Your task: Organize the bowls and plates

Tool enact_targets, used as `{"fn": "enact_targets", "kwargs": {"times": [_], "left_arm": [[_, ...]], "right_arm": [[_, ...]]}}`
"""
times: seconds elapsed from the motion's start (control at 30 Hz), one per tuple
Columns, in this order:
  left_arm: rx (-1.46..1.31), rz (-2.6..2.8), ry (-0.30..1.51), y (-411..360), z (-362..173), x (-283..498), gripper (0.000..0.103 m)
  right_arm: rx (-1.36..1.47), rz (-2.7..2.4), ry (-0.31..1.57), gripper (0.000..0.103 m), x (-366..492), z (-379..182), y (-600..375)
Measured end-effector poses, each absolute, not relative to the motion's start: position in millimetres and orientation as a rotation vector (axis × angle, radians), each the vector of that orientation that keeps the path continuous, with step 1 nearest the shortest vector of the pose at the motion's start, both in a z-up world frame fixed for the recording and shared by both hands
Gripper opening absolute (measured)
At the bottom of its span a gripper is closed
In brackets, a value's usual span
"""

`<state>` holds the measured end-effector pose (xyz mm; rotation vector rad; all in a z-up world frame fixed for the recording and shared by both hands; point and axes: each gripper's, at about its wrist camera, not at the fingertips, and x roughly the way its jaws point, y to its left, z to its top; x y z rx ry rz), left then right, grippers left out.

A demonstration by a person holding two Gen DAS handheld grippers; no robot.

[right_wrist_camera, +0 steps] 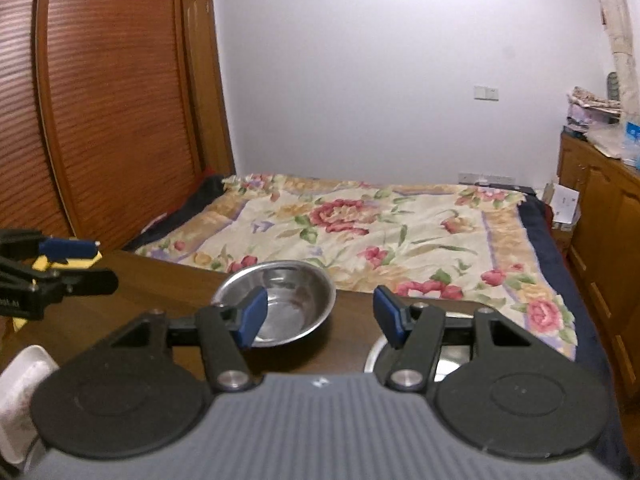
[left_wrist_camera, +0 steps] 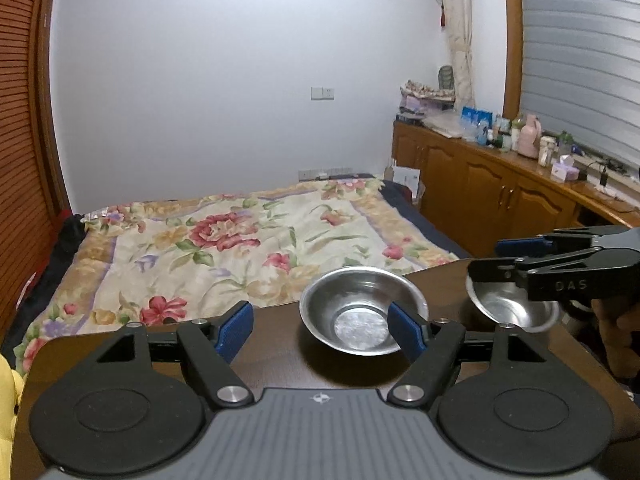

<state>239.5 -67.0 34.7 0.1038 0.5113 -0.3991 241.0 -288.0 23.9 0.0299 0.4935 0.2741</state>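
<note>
The bed (left_wrist_camera: 224, 248) with its floral cover filled the far field at 12 o'clock, and the dark wooden surface (left_wrist_camera: 272, 364) sat just in front of it.

The left hand-held gripper (left_wrist_camera: 320, 330) stood wide open above the surface, holding nothing; its right blue pad overlapped the near rim of a steel bowl (left_wrist_camera: 362, 314) at 1 o'clock, though whether it touched could not be told. That bowl stood upright and empty near the surface's far edge.

The right hand-held gripper (right_wrist_camera: 320, 314) was likewise spread wide and gripped nothing. In the right wrist view the same bowl lay at 11 o'clock, behind its left pad. A second steel bowl (left_wrist_camera: 508, 306), also empty, sat below this hand-held gripper at the surface's right side.

A white dish (right_wrist_camera: 20, 396) showed at 8 o'clock in the right wrist view, its contents unclear.
</note>
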Motion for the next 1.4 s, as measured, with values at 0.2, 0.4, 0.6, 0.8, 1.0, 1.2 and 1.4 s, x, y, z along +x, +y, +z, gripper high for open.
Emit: {"fn": "enact_targets", "kwargs": {"times": [0.2, 0.4, 0.6, 0.8, 1.0, 1.2, 1.4], "left_arm": [[0.117, -0.405, 0.574, -78.9, 14.5, 270.4, 0.076], [0.117, -0.402, 0.639, -84.5, -8.4, 298.0, 0.069], [0.111, -0.409, 0.684, -90.8, -18.6, 313.5, 0.065], [0.103, -0.422, 0.711, -95.3, -24.8, 317.5, 0.060], [0.102, -0.406, 0.747, -98.3, -31.2, 323.6, 0.048], [0.102, -0.403, 0.761, -99.3, -34.4, 326.7, 0.042], [0.077, -0.404, 0.788, -97.4, -35.2, 325.6, 0.032]], "right_arm": [[0.030, 0.301, 0.552, 0.054, 279.2, 10.7, -279.6], [0.023, 0.307, 0.623, 0.050, 303.9, 1.2, -271.1], [0.010, 0.313, 0.685, 0.042, 320.1, -5.6, -265.7], [0.004, 0.330, 0.751, 0.035, 324.2, -11.0, -261.9], [0.007, 0.348, 0.793, 0.033, 327.0, -17.7, -256.3], [0.027, 0.350, 0.808, 0.030, 328.9, -20.9, -255.9], [0.046, 0.360, 0.814, 0.024, 329.9, -22.6, -255.6]]}}
